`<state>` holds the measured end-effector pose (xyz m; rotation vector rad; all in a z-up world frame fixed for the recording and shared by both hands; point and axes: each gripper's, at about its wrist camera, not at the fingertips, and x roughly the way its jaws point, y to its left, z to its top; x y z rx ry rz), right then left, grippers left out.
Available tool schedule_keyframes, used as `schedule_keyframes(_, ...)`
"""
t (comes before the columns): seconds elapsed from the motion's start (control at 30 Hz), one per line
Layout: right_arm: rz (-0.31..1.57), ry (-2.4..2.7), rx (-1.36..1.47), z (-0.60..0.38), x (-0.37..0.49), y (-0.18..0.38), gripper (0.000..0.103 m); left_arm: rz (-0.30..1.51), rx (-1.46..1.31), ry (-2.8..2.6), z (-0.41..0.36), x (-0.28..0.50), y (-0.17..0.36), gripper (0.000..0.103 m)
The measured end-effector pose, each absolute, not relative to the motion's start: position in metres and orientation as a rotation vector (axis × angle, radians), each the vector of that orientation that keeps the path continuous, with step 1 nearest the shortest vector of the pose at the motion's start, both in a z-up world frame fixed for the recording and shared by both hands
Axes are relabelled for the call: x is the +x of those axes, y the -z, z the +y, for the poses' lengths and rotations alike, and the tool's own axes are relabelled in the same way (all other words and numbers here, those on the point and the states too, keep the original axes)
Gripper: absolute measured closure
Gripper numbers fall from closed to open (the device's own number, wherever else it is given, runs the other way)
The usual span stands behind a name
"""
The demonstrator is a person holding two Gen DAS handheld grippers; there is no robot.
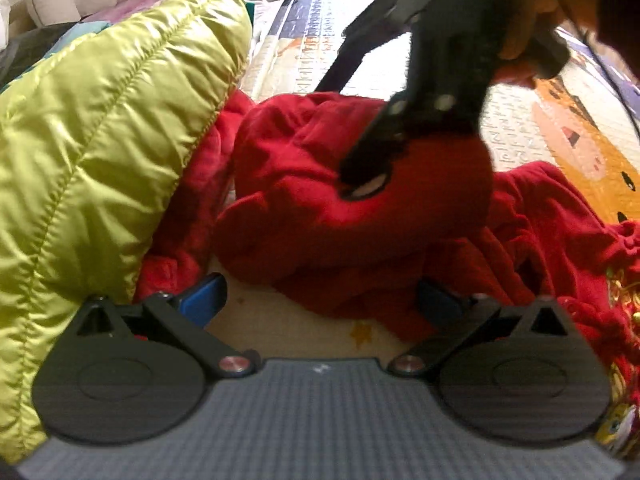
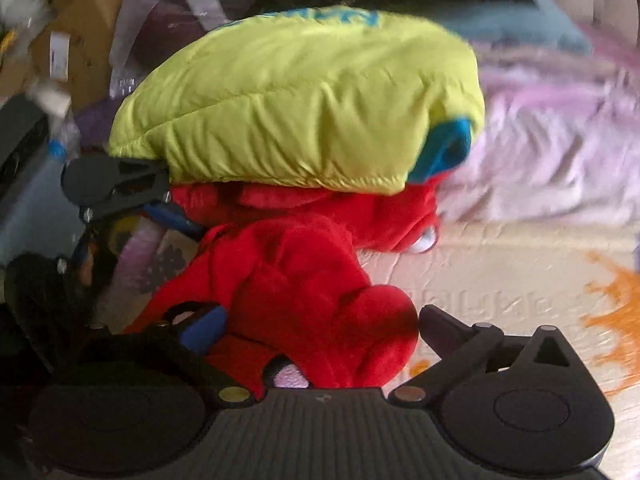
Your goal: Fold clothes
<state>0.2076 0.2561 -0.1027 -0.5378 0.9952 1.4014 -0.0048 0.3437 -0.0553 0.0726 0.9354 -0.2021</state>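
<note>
Red garment [image 1: 360,216] lies bunched on the mat [image 1: 540,128], one edge pinned under the green jacket [image 1: 100,128].

Right tool [image 2: 320,328] is spread wide, a red fold sitting between the fingers, pads not pressing it. Left tool [image 1: 324,300] is also wide, hovering just over the near red edge with nothing gripped.

Risks:
- Closing on that thick bunched fold likely grabs several layers, so the fold comes out lumpy.
- Pulling the red may drag or tip the jacket resting on it.
- The tools are close over one heap and could collide.
- Motion blur makes exact contact hard to tell.
</note>
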Motion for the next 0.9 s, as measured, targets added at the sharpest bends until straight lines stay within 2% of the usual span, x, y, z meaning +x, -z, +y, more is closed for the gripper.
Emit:
schedule_keyframes(0.03,1.020,-1.405,-0.518,0.258,0.210,0.107,0.006,0.934,0.076,0.206,0.344,-0.005,0.055,0.000)
schedule_keyframes(0.17,0.999,-1.473,-0.511,0.263,0.198,0.104,0.055,0.930,0.084,0.211,0.344,-0.006,0.055,0.000)
schedule_keyframes(0.23,0.918,-1.472,-0.549,0.258,0.186,0.091,0.065,0.924,0.082,0.207,0.344,-0.008,0.052,0.000)
schedule_keyframes(0.37,0.746,-1.465,-0.618,0.233,0.156,0.062,0.070,0.898,0.089,0.191,0.344,-0.020,0.041,0.000)
schedule_keyframes(0.53,0.514,-1.422,-0.721,0.194,0.103,0.033,0.071,0.861,0.100,0.165,0.347,-0.037,0.023,0.000)
schedule_keyframes(0.9,0.005,-1.285,-1.103,0.127,-0.013,0.051,0.071,0.728,0.047,0.044,0.339,-0.053,-0.049,0.000)
